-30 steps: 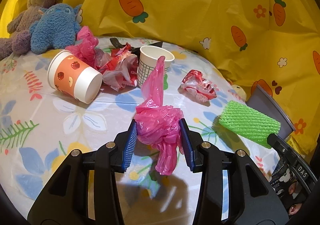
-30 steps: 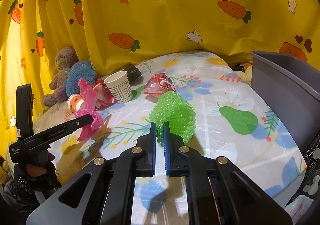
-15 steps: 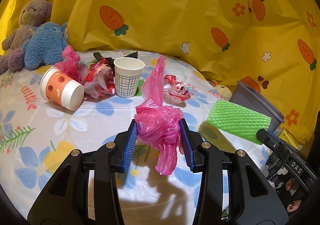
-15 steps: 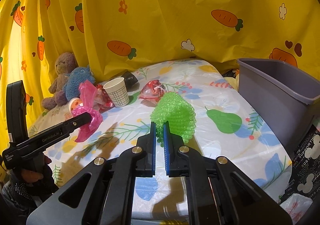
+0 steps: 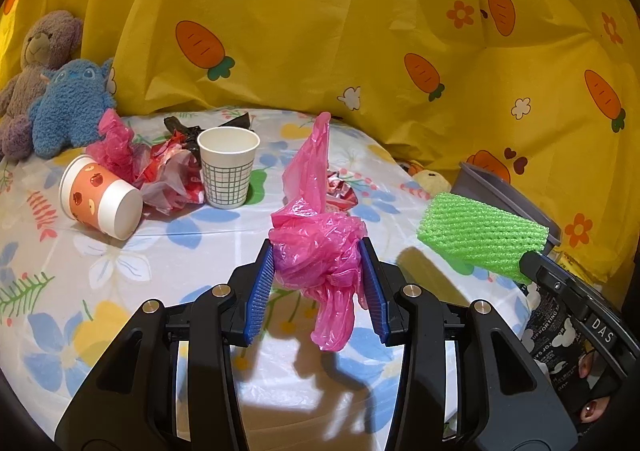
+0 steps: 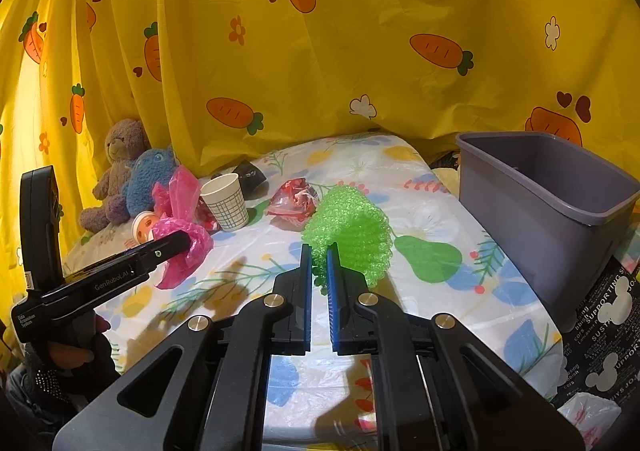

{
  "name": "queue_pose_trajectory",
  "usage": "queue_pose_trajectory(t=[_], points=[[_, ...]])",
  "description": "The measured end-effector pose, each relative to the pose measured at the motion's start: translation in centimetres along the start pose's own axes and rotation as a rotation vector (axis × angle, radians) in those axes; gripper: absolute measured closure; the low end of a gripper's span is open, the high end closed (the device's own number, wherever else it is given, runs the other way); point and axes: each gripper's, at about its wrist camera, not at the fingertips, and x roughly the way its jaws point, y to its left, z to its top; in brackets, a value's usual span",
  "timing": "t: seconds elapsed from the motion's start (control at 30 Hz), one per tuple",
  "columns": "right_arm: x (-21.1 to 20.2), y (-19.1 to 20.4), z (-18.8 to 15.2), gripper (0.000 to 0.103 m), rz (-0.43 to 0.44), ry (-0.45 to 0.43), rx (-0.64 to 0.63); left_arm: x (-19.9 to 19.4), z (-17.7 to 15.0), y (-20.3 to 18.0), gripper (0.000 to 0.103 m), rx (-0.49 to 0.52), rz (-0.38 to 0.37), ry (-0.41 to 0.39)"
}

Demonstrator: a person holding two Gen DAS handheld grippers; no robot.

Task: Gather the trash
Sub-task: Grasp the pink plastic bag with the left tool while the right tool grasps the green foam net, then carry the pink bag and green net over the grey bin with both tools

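Both loads are coming up off the tabletop [image 6: 400, 171]. Left gripper [image 5: 318, 271] fingers pinching pink bag [image 5: 316, 247]; right gripper [image 6: 318, 271] fingers clamping green foam net [image 6: 352, 227]. Grey bin [image 6: 560, 187] is swinging closer, far right. Dropping in looks next.

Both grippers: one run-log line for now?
left gripper: crumpled pink plastic bag | right gripper: green foam net | grey plastic bin: unreached

The left gripper [image 5: 318, 271] angles downward, fingers [image 5: 260, 287] clamped on a pink plastic bag [image 5: 316, 251]. The right gripper [image 6: 319, 271] tilts down, pinching green foam netting [image 6: 352, 231].
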Motion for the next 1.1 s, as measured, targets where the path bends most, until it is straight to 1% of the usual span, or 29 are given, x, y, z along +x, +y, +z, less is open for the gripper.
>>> queue_pose_trajectory(t=[0.23,0.37,0.63,0.7,0.77,0.9,1.0,1.1], points=[[-0.8,-1.5,0.7,0.095,-0.027,-0.024,0.013,0.8,0.7,-1.8,0.062,0.03,-0.023,0.003],[-1.3,-2.3,1.2,0.095,-0.054,-0.042,0.022,1.2,1.5,-3.1,0.062,0.056,-0.05,0.0],[-2.7,-4.8,2.6,0.095,-0.12,-0.089,0.037,3.0,3.6,-7.1,0.062,0.111,-0.144,0.004],[-3.2,-5.6,3.3,0.095,-0.145,-0.107,0.039,3.5,4.2,-8.3,0.062,0.119,-0.188,0.011],[-3.7,-6.5,4.0,0.095,-0.18,-0.131,0.046,4.1,5.0,-9.7,0.062,0.125,-0.248,0.018],[-4.6,-8.9,5.9,0.095,-0.281,-0.184,0.064,5.2,6.9,-13.5,0.062,0.165,-0.344,0.008],[-4.4,-10.7,6.8,0.095,-0.351,-0.186,0.078,6.6,8.4,-16.6,0.062,0.199,-0.413,0.0],[-3.4,-12.6,6.8,0.095,-0.399,-0.156,0.098,8.4,9.4,-19.5,0.062,0.21,-0.491,0.019]])
